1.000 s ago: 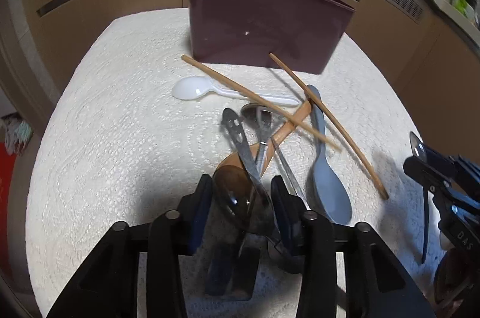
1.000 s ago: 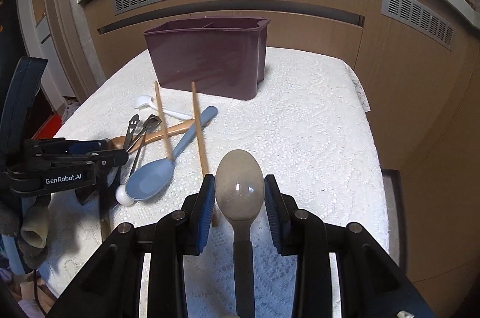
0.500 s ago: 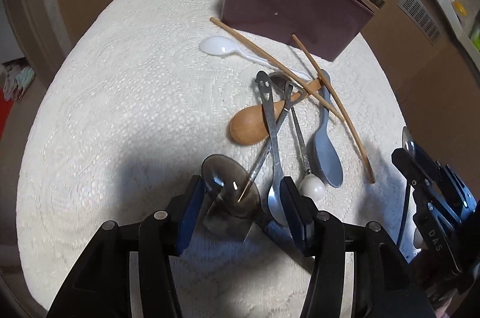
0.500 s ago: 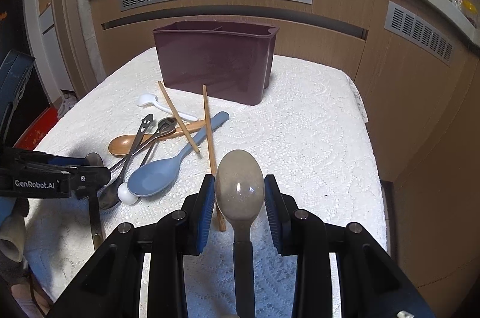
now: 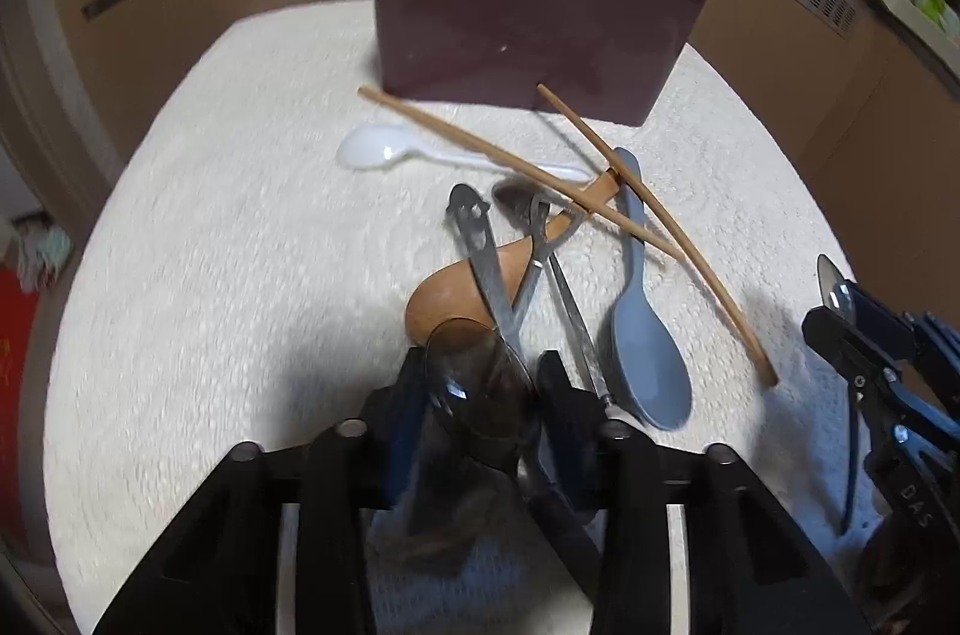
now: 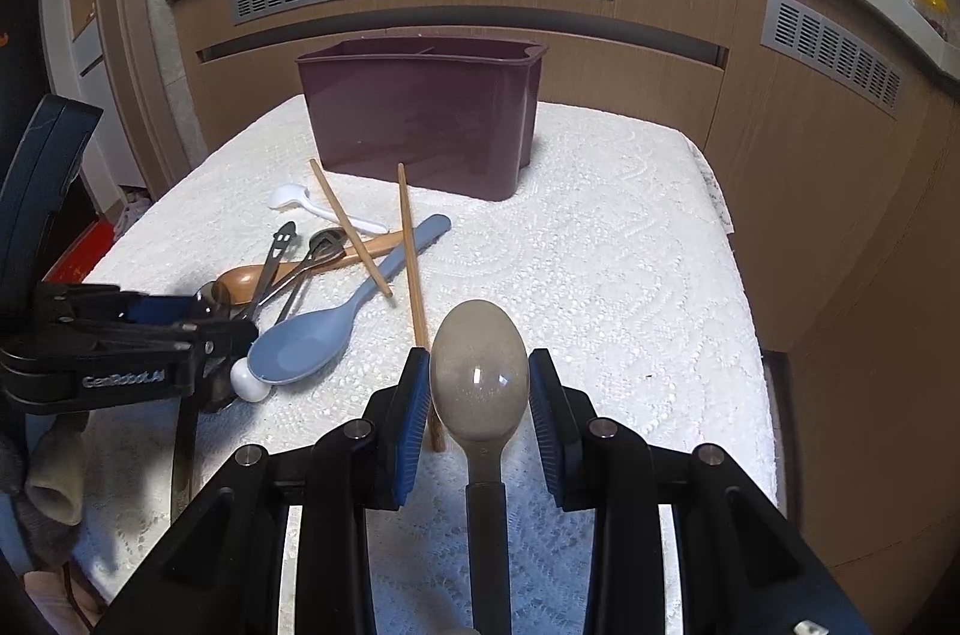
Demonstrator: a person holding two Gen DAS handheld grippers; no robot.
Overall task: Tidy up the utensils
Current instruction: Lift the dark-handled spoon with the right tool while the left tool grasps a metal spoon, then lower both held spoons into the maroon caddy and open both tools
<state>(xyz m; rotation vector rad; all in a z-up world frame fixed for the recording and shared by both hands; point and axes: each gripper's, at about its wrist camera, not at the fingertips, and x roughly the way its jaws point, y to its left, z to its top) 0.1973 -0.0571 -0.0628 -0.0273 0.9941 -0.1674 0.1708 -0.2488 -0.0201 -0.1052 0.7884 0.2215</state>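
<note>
**Left wrist view: smoky spoon between closing jaws, holder dead ahead**

Left gripper (image 5: 480, 395) low over the near end of the utensil pile, jaws closing around a translucent smoky spoon (image 5: 474, 365), bowl pointing forward and handle running back under the gripper; firm pad contact not certain through the blur. Directly beyond: wooden spoon (image 5: 444, 293), two crossed metal utensils (image 5: 498, 269), blue spoon (image 5: 645, 365) just to the right, white spoon (image 5: 372, 152) farther off, two chopsticks (image 5: 648, 227) laid diagonally across the heap. Maroon utensil holder (image 5: 522, 35) at the far edge of the bench (image 5: 210, 275), straight ahead along the spoon's long axis, well apart from the jaws.

Right wrist view: right gripper (image 6: 479, 395) clamped on the handle of a grey spoon (image 6: 479, 371), bowl raised between the pads, long axis aimed toward the holder's open top with its inner divider. Left gripper nearer the pile; right gripper over bare cloth with open room ahead. Bench edge close on the right; chopstick tips a likely snag on lifting.
</note>
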